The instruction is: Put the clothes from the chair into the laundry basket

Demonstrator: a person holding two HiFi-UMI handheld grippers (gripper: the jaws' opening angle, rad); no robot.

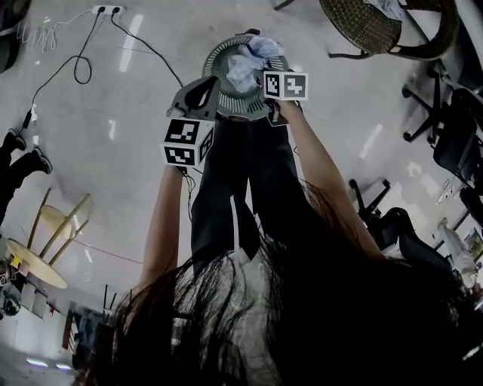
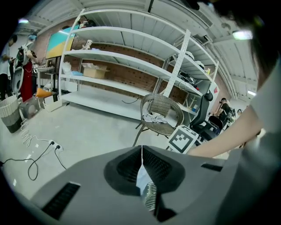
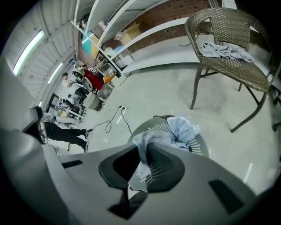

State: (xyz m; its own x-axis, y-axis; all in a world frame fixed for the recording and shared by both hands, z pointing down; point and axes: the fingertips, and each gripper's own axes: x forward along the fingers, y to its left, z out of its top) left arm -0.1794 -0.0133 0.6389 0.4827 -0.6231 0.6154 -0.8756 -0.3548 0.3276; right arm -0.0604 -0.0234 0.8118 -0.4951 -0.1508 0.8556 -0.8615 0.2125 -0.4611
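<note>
A grey slatted laundry basket [image 1: 226, 105] stands on the floor just ahead of the person's legs, and a light blue garment [image 1: 249, 60] lies in it and over its rim. My right gripper [image 3: 142, 149] is shut on that garment [image 3: 175, 129] above the basket [image 3: 199, 145]. The left gripper [image 2: 142, 151] hangs beside it over the basket with its jaws shut and nothing seen between the tips. A wicker chair [image 3: 232, 66] stands a few steps away, with grey clothes [image 3: 224, 50] on its seat.
A power strip and black cables [image 1: 106, 10] lie on the floor beyond the basket. Wooden stools [image 1: 45, 241] stand at the left, office chairs [image 1: 453, 128] at the right. White shelving [image 2: 123, 57] lines the brick wall. A person [image 3: 66, 132] stands far off.
</note>
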